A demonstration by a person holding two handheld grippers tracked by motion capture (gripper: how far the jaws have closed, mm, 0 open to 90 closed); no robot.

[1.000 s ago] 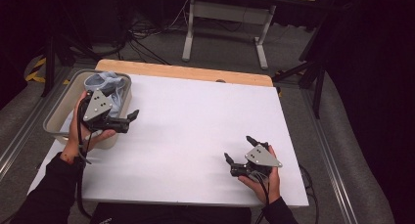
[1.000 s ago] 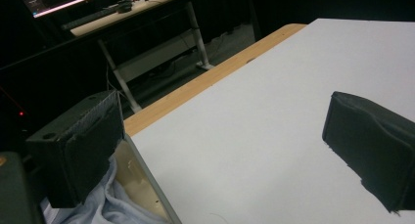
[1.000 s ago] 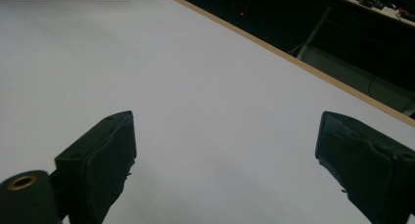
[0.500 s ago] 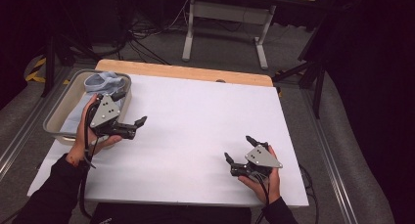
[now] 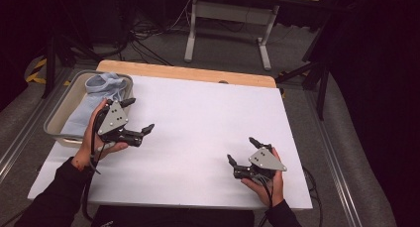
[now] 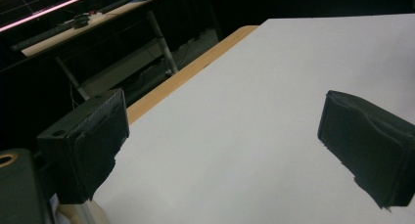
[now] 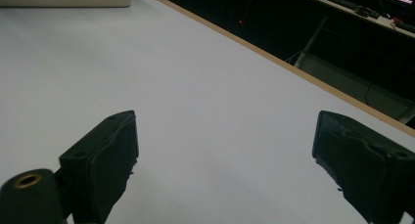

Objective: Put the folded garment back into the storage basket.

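My left gripper (image 5: pixel 139 116) is held above the white table top (image 5: pixel 198 123), just right of a grey bin (image 5: pixel 55 123). Its jaws are wide apart with nothing between them. In the left gripper view the left gripper (image 6: pixel 220 141) frames bare white surface and the wooden far edge (image 6: pixel 181 77). My right gripper (image 5: pixel 241 149) rests low near the front right of the table, open and empty. In the right gripper view the right gripper (image 7: pixel 230 155) has only white table between its black pads. A light blue cloth (image 5: pixel 101 88) lies in the bin.
The bin sits at the table's left edge, partly over the side. A strip of bare wood (image 5: pixel 188 72) runs along the far edge. Beyond it stand a desk frame (image 5: pixel 228 19) and cables on the floor. A metal rail (image 5: pixel 20 133) runs along the left.
The left gripper has come away from the bin, moving right and nearer to the person, over the white surface. The right gripper has stayed put.
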